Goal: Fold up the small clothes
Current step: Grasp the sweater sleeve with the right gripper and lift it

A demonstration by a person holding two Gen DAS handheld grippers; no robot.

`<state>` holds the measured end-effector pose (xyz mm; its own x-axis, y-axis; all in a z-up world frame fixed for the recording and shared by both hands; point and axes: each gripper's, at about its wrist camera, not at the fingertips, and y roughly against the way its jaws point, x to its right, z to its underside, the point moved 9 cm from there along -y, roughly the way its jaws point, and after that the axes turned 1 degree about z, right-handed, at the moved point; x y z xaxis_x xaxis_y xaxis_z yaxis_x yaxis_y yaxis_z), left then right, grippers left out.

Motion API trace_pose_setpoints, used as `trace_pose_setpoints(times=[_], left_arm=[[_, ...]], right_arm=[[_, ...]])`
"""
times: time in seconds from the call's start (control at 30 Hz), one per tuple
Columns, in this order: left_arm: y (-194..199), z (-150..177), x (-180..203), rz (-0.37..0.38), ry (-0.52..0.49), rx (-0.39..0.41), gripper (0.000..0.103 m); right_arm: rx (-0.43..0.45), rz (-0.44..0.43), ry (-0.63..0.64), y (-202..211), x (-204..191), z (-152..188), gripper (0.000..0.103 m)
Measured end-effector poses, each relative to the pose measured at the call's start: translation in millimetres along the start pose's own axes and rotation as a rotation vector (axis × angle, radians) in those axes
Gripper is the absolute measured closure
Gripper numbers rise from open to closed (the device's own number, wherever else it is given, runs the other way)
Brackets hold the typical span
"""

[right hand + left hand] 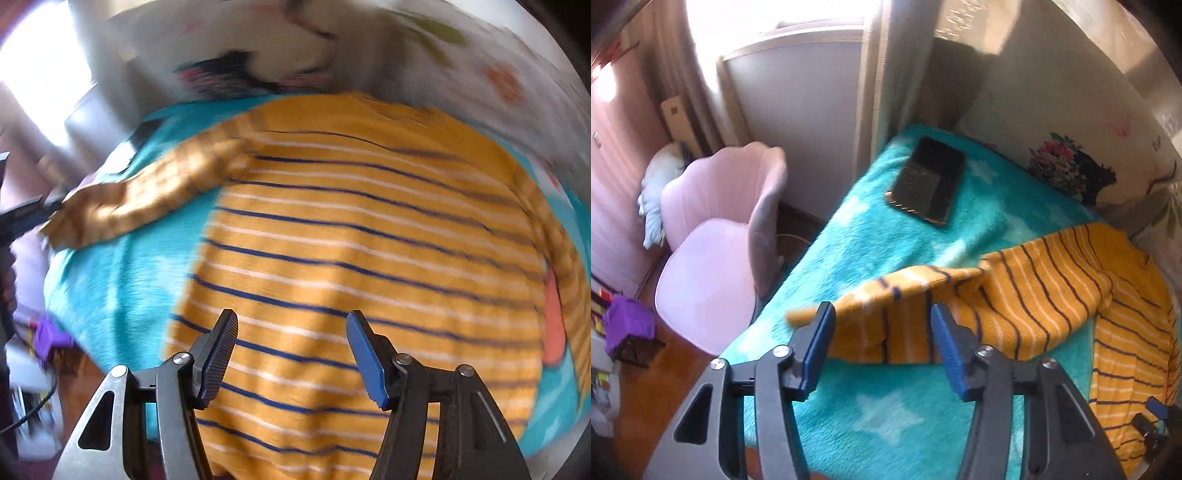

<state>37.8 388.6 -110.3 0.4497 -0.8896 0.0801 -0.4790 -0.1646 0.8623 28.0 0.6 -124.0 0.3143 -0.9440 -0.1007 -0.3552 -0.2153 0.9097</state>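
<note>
A yellow sweater with dark blue and white stripes lies on a turquoise fleece blanket. In the left wrist view the sweater has its sleeve stretched toward me. My left gripper is open, its fingers on either side of the sleeve end, just above the blanket. My right gripper is open and empty above the sweater's body near the hem. The right wrist view is motion-blurred. The left gripper shows at the left edge of the right wrist view, by the sleeve end.
A black phone lies on the blanket at the far end. A pink chair stands left of the bed. A floral pillow lines the wall side. A purple item sits on the floor.
</note>
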Motion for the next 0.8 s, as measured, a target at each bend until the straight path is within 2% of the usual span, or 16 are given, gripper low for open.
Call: trace_pose_setpoints(times=[0.17,0.23,0.43,0.57,0.7,0.73,0.77,0.8], left_arm=[[28,34,-59,-0.019,0.142,0.005,0.046],[44,53,-89,-0.051,0.193,0.014,0.044],[79,112,-161,-0.121,0.348,0.009,0.04],[92,143,-189,-0.156,0.432,0.002,0.04],[94,157,-199,-0.161,0.485,-0.003,0.04],[94,159,-199,-0.161,0.492,-0.002,0.04],[96,159,-200,-0.159,0.495,-0.001,0.04],[95,157,-197,-0.158,0.497,0.0,0.04]], right_arm=[[0.003,-0.103,0.253,-21,-107,-24,0.037],[0.016,-0.134,0.382,-33,-161,-31,0.037],[0.089,-0.156,0.664,-64,-287,-45,0.035],[0.1,-0.163,0.769,-91,-356,-51,0.035],[0.109,-0.103,0.811,-114,-390,-57,0.035],[0.1,-0.101,0.812,-121,-394,-58,0.039],[0.089,-0.102,0.808,-125,-397,-61,0.071],[0.073,-0.11,0.793,-127,-398,-63,0.09]])
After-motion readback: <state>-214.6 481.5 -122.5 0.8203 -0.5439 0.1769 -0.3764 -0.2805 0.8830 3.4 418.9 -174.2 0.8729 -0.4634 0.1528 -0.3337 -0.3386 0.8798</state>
